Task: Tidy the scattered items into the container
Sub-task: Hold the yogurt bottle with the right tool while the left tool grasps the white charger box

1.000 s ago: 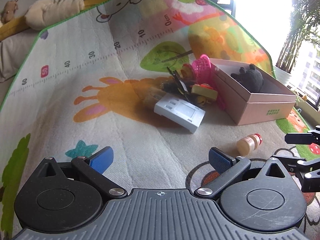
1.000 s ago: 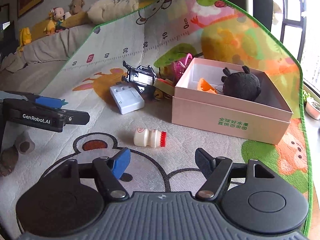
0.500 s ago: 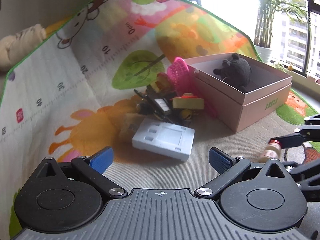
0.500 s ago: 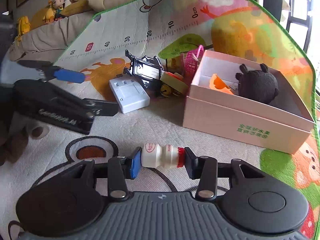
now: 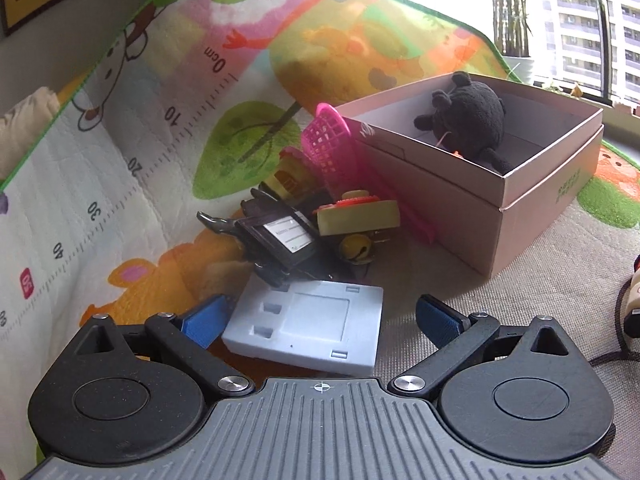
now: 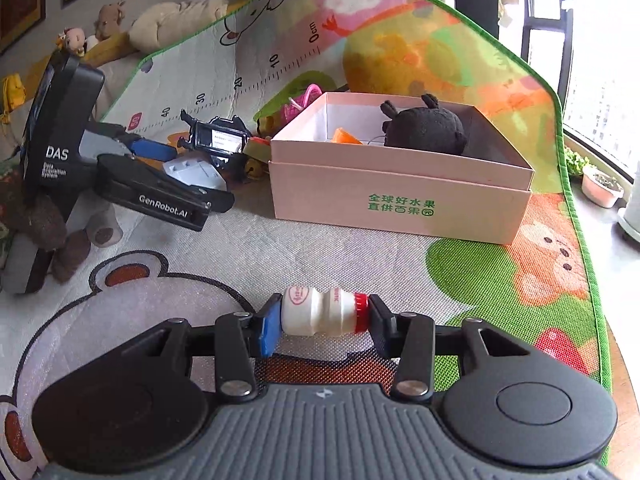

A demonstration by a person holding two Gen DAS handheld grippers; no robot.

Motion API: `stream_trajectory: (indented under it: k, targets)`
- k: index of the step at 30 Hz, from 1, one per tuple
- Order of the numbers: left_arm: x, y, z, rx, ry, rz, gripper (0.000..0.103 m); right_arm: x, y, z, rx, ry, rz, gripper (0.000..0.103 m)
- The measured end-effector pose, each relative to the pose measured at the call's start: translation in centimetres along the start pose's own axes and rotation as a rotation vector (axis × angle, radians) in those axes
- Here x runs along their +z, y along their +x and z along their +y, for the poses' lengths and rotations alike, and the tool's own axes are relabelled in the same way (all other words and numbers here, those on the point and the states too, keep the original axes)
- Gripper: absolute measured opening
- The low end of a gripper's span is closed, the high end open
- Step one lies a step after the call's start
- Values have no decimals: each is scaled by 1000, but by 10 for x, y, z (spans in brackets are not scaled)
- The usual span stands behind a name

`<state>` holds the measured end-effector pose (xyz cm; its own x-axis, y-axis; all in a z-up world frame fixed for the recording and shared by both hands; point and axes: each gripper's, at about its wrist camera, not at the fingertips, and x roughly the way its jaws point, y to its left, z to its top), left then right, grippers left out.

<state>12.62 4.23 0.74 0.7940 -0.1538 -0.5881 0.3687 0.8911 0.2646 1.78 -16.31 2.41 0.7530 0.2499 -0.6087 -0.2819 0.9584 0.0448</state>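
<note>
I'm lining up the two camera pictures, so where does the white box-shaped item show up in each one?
Left wrist: white box-shaped item, bottom centre, between the left tool's fingertips.
Right wrist: left of centre, half hidden behind that tool.
Shared landmark: pink box, to its right in both.

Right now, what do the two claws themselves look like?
Both match: black linkage arms with silver pivot screws, blue pads on the fingers, a ribbed grey housing. The left claw shows white "GenRobot.AI" lettering and a black "DAS" box. The right claw looks the same build.
</note>
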Motion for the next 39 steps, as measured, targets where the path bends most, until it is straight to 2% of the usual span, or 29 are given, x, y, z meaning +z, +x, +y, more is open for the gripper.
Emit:
stream_trajectory:
  k: [1,6,13,14,18,22,27,29,33,39]
  targets:
    - [0,-2,0,7,-5,1,86,0,0,-1,6,3,0,45]
    - [-5,-20,0,-15,-35,16,86,-1,-1,-1,27,17,-6,50]
    - [-25,-69,-21,-123,-65,71,86,-3,-4,-2,33,21,-18,56]
    - [-29,-75,-24,-135,-73,73,84,-2,-4,-1,33,19,-17,56]
    - [-39,-91,-35,-135,-110,71,82,-2,-4,1,34,6,-11,58]
    - [-43,-102,-41,-176,-136,60,85,-2,-5,4,23,-12,-5,62]
    - [-45,-112,-51,-279,-142,53,94,-8,-11,4,-2,-42,3,66]
    - [-47,-116,-55,-266,-139,43,96,-11,-13,1,-2,-39,2,67]
    - [-49,-120,-61,-176,-105,14,100,-13,-13,-1,2,-30,2,68]
    - [-46,-103,-44,-118,-28,-1,101,-15,-14,2,6,-49,-1,73]
